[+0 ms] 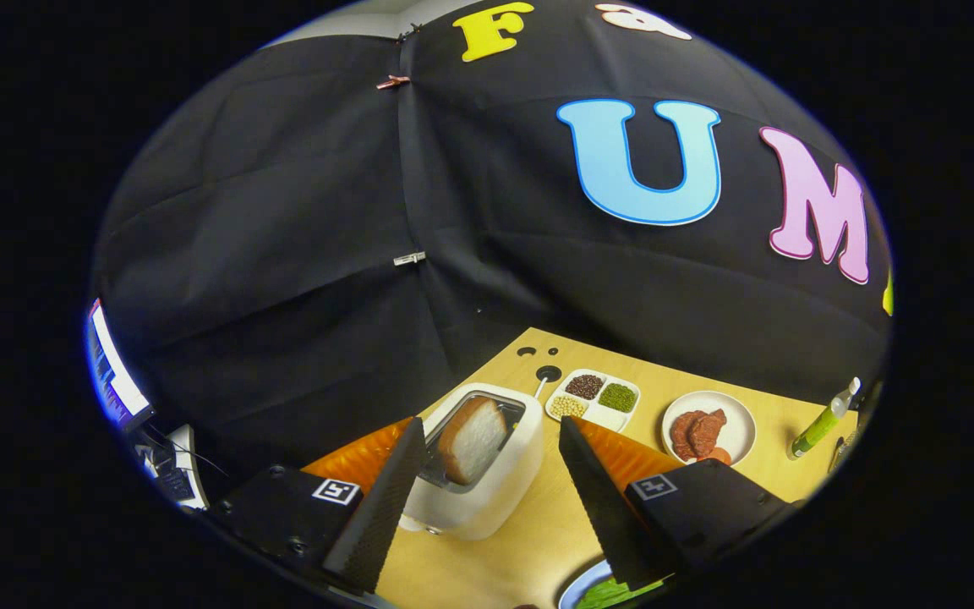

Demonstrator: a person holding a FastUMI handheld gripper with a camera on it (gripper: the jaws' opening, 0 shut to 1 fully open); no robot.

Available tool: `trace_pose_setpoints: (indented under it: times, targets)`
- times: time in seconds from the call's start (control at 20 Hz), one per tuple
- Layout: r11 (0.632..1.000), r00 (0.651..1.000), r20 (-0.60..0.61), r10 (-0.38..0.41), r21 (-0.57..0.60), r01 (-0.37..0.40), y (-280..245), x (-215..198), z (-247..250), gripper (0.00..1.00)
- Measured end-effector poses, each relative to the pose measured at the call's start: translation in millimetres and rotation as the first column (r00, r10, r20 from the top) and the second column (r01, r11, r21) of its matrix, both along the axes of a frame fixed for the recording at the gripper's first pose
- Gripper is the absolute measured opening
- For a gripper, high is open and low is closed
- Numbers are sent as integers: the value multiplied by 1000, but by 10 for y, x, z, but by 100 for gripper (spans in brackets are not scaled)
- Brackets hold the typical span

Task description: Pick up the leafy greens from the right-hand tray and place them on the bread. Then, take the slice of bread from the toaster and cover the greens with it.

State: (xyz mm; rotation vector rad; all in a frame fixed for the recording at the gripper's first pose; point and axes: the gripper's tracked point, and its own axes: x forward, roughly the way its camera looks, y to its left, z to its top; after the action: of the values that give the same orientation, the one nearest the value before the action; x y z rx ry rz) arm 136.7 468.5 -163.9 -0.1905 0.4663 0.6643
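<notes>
A white toaster stands on the wooden table, just ahead of my gripper and between its two fingers. A slice of bread sticks up out of the toaster's slot, leaning a little. My gripper is open, with its fingers wide apart on either side of the toaster's top and nothing held. Leafy greens lie on a blue-rimmed plate close under the right finger, mostly hidden by it.
Beyond the toaster sits a white divided tray with dark, green and pale beans. To its right is a white plate with meat slices. A green bottle stands at the far right. Round holes mark the table's back.
</notes>
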Motion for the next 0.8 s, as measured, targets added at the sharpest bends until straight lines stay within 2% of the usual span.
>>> trace_pose_setpoints:
  times: [0.25,0.8]
  targets:
    - [999,1000,-30,-8,-49,7,306,128,-302,99]
    - [964,992,-31,-120,-243,109,492,523,-1058,99]
